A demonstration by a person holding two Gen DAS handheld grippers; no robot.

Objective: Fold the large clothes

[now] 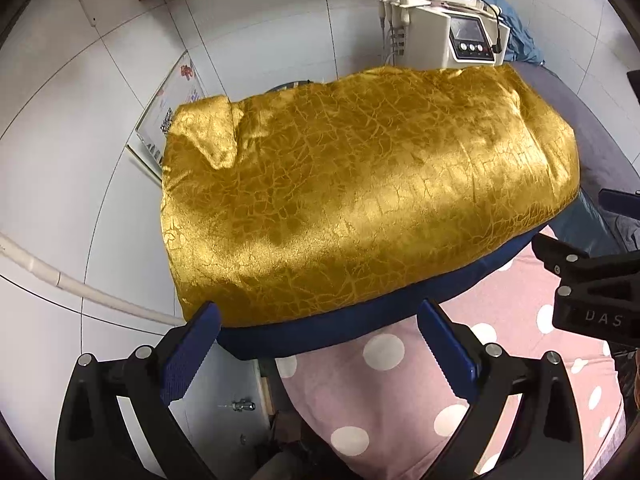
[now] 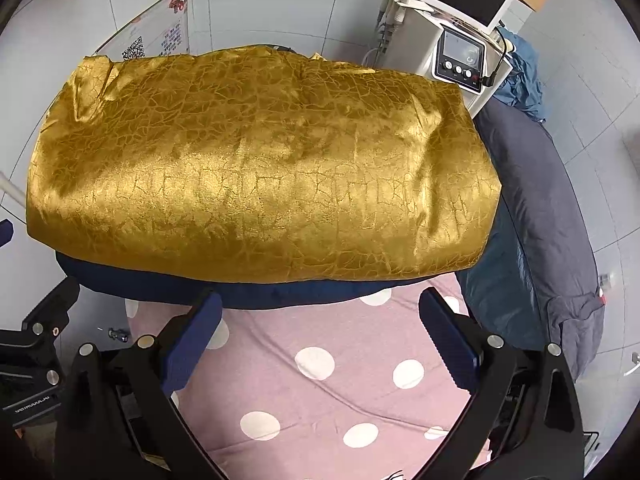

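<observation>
A large shiny gold garment [image 1: 360, 196] with a crackle pattern lies folded into a wide rectangle, with a dark blue layer [image 1: 360, 320] showing under its near edge. It also fills the right wrist view [image 2: 260, 168]. It rests on a pink sheet with white dots [image 2: 320, 364]. My left gripper [image 1: 320, 356] is open and empty, just in front of the near left edge of the cloth. My right gripper [image 2: 320, 348] is open and empty, over the pink sheet near the cloth's near edge. The right gripper's body shows at the right of the left wrist view [image 1: 592, 296].
A white machine with a screen [image 1: 444, 20] stands behind the bed. A grey-blue pillow or duvet [image 2: 540, 208] lies along the right side. A poster board [image 1: 172, 116] leans at the left. Tiled floor [image 1: 80, 160] surrounds the bed.
</observation>
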